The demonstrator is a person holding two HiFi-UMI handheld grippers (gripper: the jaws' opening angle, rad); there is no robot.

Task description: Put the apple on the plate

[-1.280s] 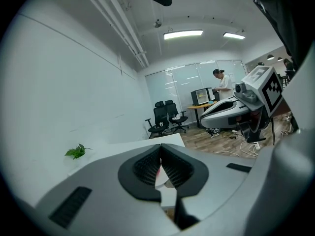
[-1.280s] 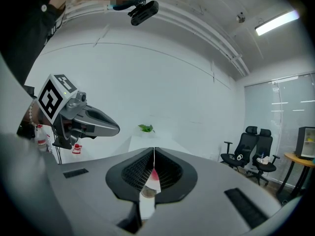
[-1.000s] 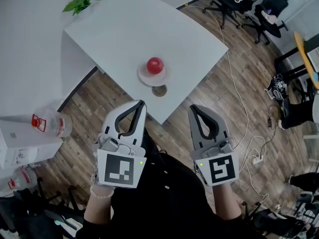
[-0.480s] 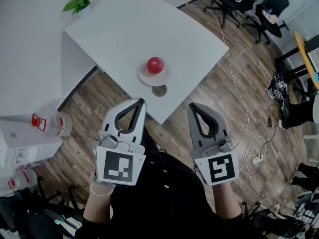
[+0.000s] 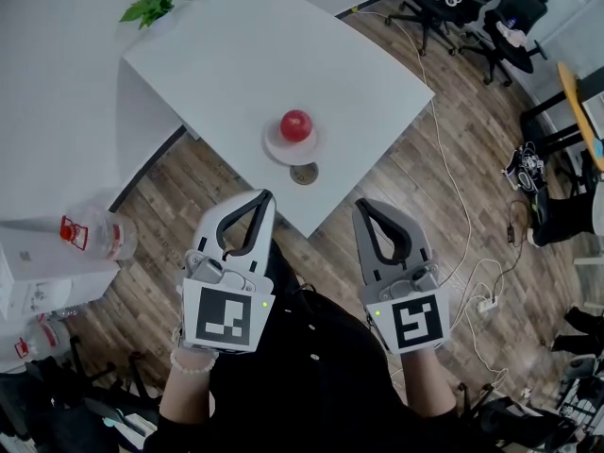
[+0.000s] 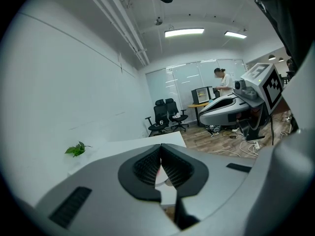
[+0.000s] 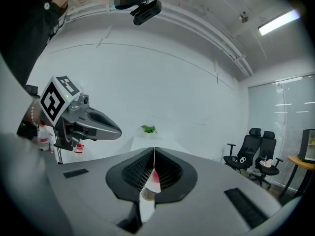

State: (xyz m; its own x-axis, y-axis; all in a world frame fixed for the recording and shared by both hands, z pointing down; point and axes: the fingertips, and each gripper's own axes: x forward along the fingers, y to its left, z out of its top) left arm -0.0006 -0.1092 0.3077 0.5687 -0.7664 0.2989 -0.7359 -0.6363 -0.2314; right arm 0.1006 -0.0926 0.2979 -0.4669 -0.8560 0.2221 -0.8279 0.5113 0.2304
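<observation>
A red apple [image 5: 295, 125] rests on a small white plate [image 5: 283, 150] near the front corner of the white table [image 5: 255, 55]. A small round disc [image 5: 303, 173] lies just in front of the plate. My left gripper [image 5: 267, 196] and right gripper [image 5: 361, 206] hover side by side off the table's corner, over the wooden floor, both pointing toward the plate. Each pair of jaws meets at the tips with nothing held. In the right gripper view, a sliver of the apple [image 7: 155, 177] shows through the gap behind the gripper's [image 7: 154, 150] shut tips. The left gripper [image 6: 160, 146] hides most of the plate.
A small green plant [image 5: 151, 6] stands at the table's far corner. Water bottles [image 5: 90, 234] and boxes sit on the floor at left. Office chairs [image 5: 453, 8] and loose cables [image 5: 472, 281] occupy the floor at right.
</observation>
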